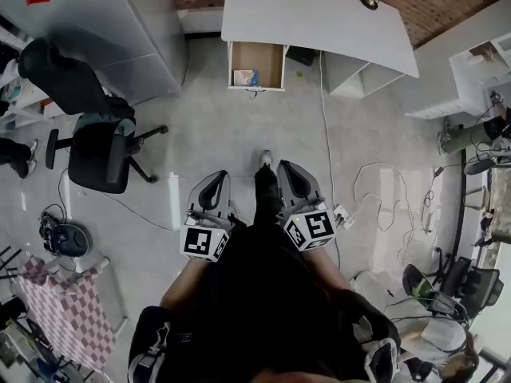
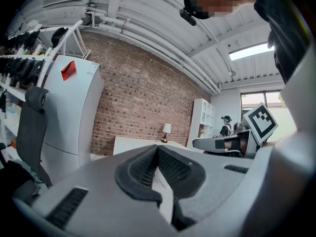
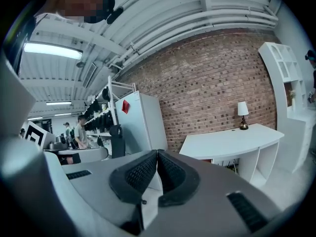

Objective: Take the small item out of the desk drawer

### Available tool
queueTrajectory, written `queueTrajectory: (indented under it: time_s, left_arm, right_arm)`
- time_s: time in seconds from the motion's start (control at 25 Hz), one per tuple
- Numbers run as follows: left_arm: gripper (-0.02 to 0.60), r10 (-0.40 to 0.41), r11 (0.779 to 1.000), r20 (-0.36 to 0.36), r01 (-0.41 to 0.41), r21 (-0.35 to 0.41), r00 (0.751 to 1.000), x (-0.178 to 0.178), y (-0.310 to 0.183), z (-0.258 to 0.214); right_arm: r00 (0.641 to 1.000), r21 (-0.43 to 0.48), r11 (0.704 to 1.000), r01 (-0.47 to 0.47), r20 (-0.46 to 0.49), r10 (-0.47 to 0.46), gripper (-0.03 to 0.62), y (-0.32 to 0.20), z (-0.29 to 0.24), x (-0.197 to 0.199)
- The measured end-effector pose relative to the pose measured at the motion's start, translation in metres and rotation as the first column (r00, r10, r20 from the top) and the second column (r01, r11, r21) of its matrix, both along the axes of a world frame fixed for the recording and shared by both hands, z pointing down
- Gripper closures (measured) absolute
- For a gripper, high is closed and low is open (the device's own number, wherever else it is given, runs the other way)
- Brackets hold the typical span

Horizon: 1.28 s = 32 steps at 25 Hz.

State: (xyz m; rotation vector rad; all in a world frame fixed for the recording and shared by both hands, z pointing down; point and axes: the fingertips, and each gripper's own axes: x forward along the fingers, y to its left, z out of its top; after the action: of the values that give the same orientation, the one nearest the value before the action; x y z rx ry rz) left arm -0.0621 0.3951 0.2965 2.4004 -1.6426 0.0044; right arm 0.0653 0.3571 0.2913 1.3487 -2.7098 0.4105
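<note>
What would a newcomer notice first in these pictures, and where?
The open wooden drawer of the white desk stands at the top of the head view, with a small blue-and-white item at its left side. Below it, in the centre, are the grey left gripper and right gripper with marker cubes, both shut and empty.

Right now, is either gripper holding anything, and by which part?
Nothing is held. Left gripper and right gripper jaws are shut and empty; the small item lies in the open drawer.
</note>
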Motion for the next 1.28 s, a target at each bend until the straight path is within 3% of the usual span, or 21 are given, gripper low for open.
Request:
queueTrajectory:
  time_s: [0.48,0.88,1.28]
  left_arm:
    - [0.572,-0.074,0.997,0.021,0.074,-0.023,0.997,0.035,-0.192,0.007]
    - [0.572,-0.121,0.987,0.056,0.126,-0.097,0.991,0.039,-0.283,0.033]
    - [0.572,-0.011,0.979,0.075,0.026,-0.201,0.997,0.002,-0.377,0.104]
  right_arm:
    - [0.982,-0.029,0.981,0.190,-0.006,-0.190,0.566,-0.201,0.027,-0.001]
    - [0.954,-0.089,0.956,0.281,-0.081,-0.288,0.566,-0.321,0.078,-0.008]
    - [0.929,-0.267,0.934,0.239,-0.216,-0.299,0.565,-0.403,0.206,-0.034]
